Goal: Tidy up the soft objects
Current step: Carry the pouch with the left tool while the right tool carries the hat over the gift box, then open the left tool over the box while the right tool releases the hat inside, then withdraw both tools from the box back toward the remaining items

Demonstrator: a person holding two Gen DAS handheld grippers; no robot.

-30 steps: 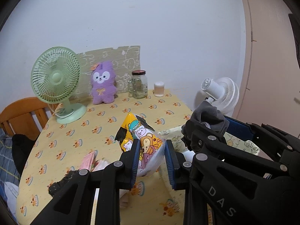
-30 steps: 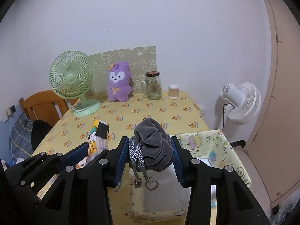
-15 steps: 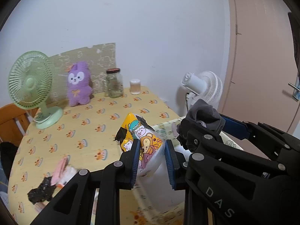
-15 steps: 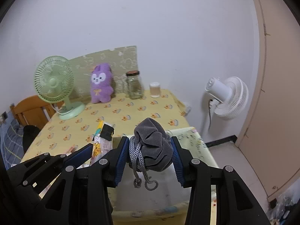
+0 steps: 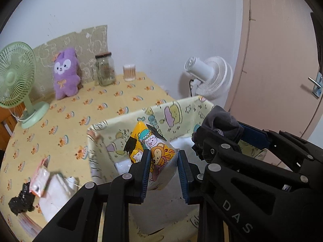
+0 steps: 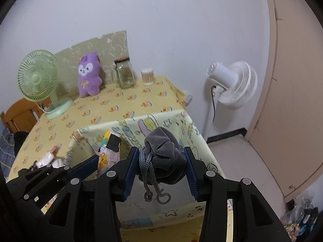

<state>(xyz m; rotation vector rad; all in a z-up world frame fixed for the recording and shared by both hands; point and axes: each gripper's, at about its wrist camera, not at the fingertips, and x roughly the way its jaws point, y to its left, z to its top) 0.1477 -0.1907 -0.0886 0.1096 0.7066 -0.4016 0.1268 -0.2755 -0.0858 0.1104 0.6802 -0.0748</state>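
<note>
Gripping a cartoon-print packet, left gripper; right gripper, marked "DAS", clamps a grey pouch over the bin.

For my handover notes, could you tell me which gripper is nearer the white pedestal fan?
Right. The right gripper is on the white pedestal fan's side; the left gripper is beyond it, farther from the fan.
</note>
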